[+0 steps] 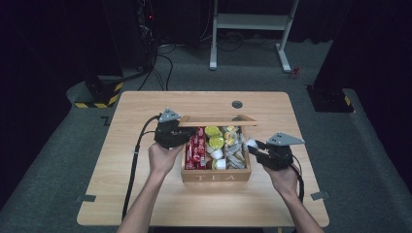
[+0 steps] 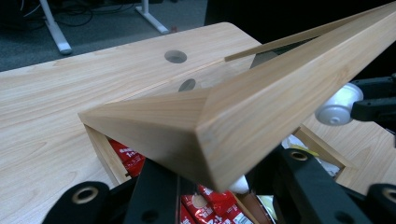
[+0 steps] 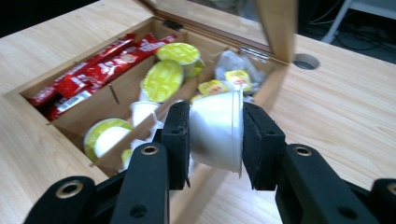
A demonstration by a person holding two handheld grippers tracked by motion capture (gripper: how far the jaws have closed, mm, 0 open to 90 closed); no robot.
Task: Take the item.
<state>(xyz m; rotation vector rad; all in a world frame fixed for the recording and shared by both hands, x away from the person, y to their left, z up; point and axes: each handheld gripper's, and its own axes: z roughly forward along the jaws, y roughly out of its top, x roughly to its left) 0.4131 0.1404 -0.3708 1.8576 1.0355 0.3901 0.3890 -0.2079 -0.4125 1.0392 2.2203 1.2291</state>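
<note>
While the left gripper (image 1: pixel 176 130) is clamping the near corner of the lid (image 2: pixel 261 102) and propping it open above the box (image 1: pixel 216 175), the right gripper (image 1: pixel 254 145) is holding a white cup (image 3: pixel 218 130) just beside the box's right wall. In the right gripper view the two black pads are pressing on the cup's sides, with the cup lying on its side between them, its rim turned to the right, hanging over the box's right edge and the table (image 1: pixel 145 194). In the left gripper view the same cup is showing at the right edge, pinched in the other gripper's tips, apart from the raised lid.

The box is standing at the middle of the table, its front reading TEA. Red packets (image 1: pixel 195 148) are lying in its left compartment, yellow-lidded cups (image 1: pixel 214 137) and more white cups (image 1: pixel 218 159) are sitting in the middle one, and tea bags (image 1: pixel 234 145) with yellow tags are filling the right one. The lid is hanging on hinges at the far wall, tilted up, and in the high view it is appearing as a thin wooden bar across the back of the box.

Both hands are coming in from the bottom of the high view, one on each side of the box. A round hole (image 1: pixel 237 104) is sitting in the table behind the box.
</note>
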